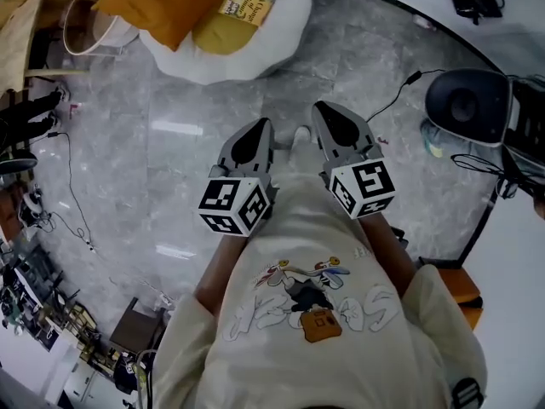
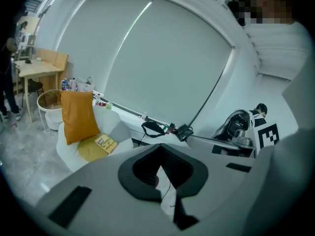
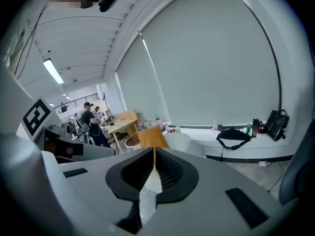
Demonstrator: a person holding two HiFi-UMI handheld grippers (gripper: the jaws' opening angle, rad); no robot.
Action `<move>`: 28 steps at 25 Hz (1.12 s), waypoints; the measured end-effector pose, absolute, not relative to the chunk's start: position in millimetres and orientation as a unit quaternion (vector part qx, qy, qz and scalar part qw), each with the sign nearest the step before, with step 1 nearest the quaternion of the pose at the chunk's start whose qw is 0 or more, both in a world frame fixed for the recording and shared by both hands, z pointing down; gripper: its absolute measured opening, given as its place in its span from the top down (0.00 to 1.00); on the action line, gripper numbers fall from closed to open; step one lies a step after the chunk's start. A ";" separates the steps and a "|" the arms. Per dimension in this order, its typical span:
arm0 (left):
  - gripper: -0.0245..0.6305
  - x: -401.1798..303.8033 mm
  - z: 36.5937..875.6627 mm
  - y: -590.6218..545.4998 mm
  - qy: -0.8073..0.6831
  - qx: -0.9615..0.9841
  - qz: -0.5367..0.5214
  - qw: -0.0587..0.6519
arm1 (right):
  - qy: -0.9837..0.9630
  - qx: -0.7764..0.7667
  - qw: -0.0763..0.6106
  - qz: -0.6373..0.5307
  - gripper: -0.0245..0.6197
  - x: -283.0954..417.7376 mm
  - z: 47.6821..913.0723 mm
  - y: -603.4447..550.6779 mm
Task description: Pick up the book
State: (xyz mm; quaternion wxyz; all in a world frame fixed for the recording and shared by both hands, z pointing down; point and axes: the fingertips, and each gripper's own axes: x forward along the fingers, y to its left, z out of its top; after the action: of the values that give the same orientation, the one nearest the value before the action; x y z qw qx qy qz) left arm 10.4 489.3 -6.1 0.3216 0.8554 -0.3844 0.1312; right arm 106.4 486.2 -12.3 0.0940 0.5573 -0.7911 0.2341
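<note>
Nearest is the person's cream T-shirt (image 1: 324,313), with both grippers held out level with each other just ahead of it, angled somewhat down toward the floor; the left gripper (image 1: 258,133) has its jaws brought together with nothing between them, as its own view confirms (image 2: 160,163); the right gripper (image 1: 330,119) is likewise fully closed and empty, its pads meeting along a thin line (image 3: 154,168); the two sit side by side, near each other but apart. Beyond them stretches grey marbled floor (image 1: 153,160); well past that stands a white cushioned seat (image 1: 277,28); on it lies a yellow cushion (image 1: 215,37), and the book (image 1: 245,7), yellow with dark print on its cover, rests on that cushion, well clear of both grippers; an orange cushion (image 1: 157,2) leans just beside it. A round white basket (image 1: 89,28) stands next to the seat; farther off, a wooden desk (image 2: 34,70).
</note>
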 end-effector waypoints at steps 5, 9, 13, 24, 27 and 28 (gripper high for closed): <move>0.96 19.6 -2.4 500.5 -0.379 0.856 0.139 0.322 | -0.789 0.554 0.102 0.246 0.91 113.0 -2.1 492.8; 0.96 18.6 5.1 477.3 -0.381 0.847 0.132 0.345 | -0.793 0.543 0.108 0.254 0.91 102.9 4.5 479.6; 0.96 22.1 16.2 455.9 -0.374 0.844 0.131 0.360 | -0.799 0.536 0.110 0.249 0.91 94.8 6.5 454.6; 0.96 -36.7 5.0 315.4 -0.381 0.846 0.117 0.355 | -0.788 0.554 0.110 0.246 0.91 62.6 -0.1 319.6; 0.96 -64.0 11.7 277.2 -0.383 0.840 0.114 0.367 | -0.785 0.557 0.108 0.250 0.91 41.2 -0.4 278.9; 0.96 -70.7 12.7 265.0 -0.383 0.839 0.112 0.370 | -0.784 0.558 0.109 0.250 0.91 35.3 -1.2 265.8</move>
State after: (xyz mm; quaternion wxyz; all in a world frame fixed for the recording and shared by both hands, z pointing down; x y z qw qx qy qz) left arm -70.7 265.0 12.7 0.3702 0.8388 -0.3832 0.1118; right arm 35.3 265.8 -1.2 0.1087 0.5580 -0.7838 0.2500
